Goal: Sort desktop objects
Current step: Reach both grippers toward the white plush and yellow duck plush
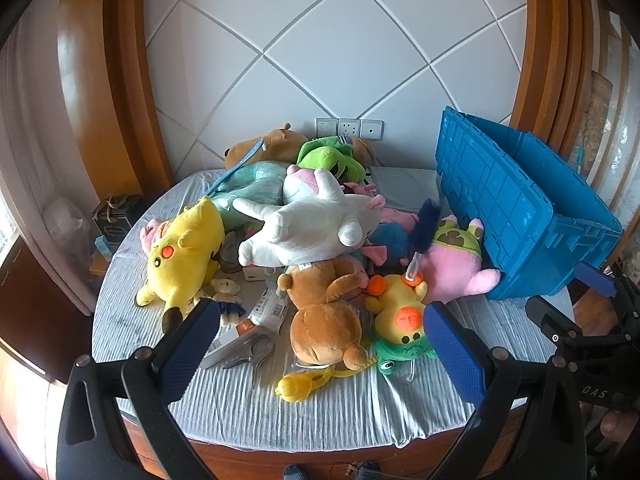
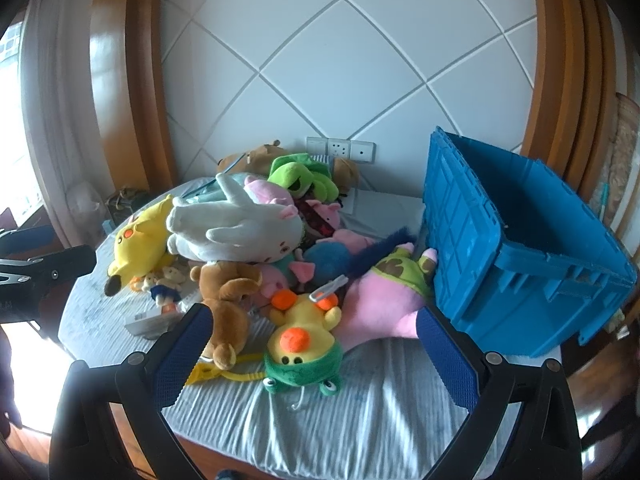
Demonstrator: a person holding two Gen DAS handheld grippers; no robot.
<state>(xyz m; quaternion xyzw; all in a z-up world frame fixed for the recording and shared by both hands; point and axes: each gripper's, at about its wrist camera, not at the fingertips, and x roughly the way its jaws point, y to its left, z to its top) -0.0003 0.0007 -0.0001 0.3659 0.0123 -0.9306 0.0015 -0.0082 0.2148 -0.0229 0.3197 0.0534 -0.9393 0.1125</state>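
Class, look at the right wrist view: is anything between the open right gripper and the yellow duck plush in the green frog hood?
Nothing visible. The yellow duck plush lies at the pile's near edge, with only bare striped cloth between it and the right gripper, whose fingers are spread wide. The brown bear plush lies beside it, not in front.

Partly hidden: brown plush (image 1: 276,142) behind green frog plush (image 1: 332,158); blue plush (image 2: 334,256) under pile; small box label (image 1: 268,306) illegible; blue crate (image 2: 520,264) interior unseen.
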